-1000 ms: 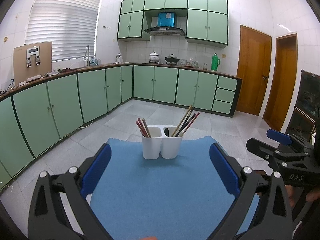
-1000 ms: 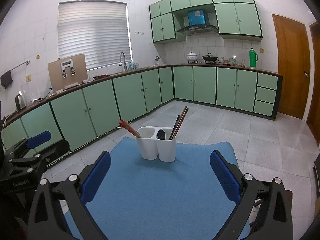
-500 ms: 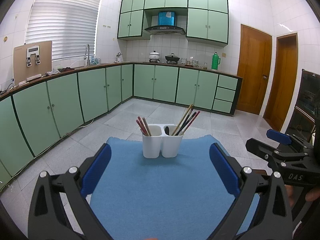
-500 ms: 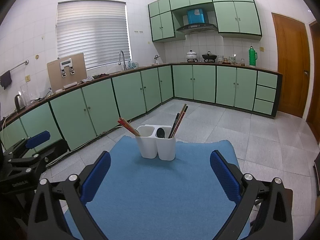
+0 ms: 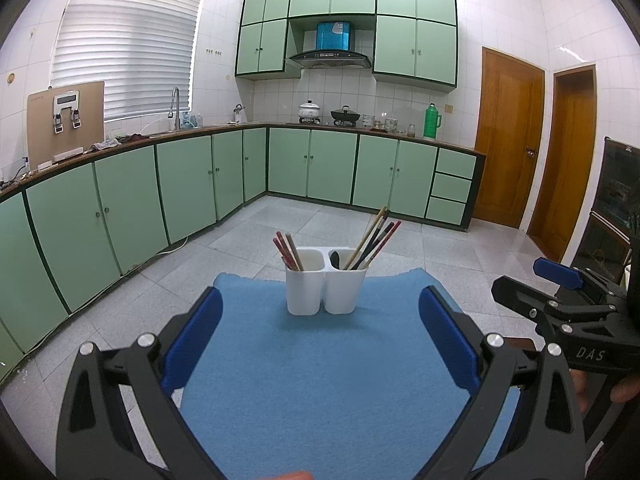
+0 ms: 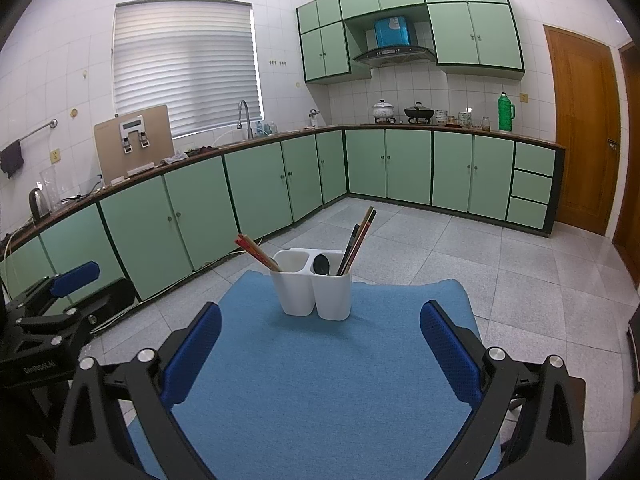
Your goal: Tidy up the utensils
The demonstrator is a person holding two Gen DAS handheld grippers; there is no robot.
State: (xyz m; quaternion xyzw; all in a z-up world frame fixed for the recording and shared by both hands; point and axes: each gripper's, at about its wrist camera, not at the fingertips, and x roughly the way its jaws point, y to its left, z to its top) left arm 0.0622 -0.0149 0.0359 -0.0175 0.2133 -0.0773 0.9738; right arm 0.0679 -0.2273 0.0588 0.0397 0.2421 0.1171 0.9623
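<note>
A white two-cup utensil holder [image 5: 325, 285] [image 6: 314, 289] stands at the far end of a blue mat [image 5: 320, 376] [image 6: 320, 384]. Its left cup holds red and tan chopsticks [image 5: 287, 250] [image 6: 256, 253]. The right cup holds several dark and tan chopsticks [image 5: 374, 240] [image 6: 358, 240] and a black spoon [image 6: 321, 264]. My left gripper [image 5: 320, 340] is open, short of the holder, with nothing between its fingers. My right gripper [image 6: 320, 344] is open too, equally far back and empty. Each gripper shows at the side of the other's view.
Green kitchen cabinets [image 5: 192, 184] run along the left and back walls, with a sink tap [image 5: 175, 102], pots [image 5: 344, 114] and a green flask [image 5: 432, 120] on the counter. Wooden doors [image 5: 510, 140] are at the right. Grey floor tiles [image 6: 500, 264] surround the mat.
Both views have shifted slightly; the holder sits a touch farther and higher in frame. Both grippers stay open and empty.
</note>
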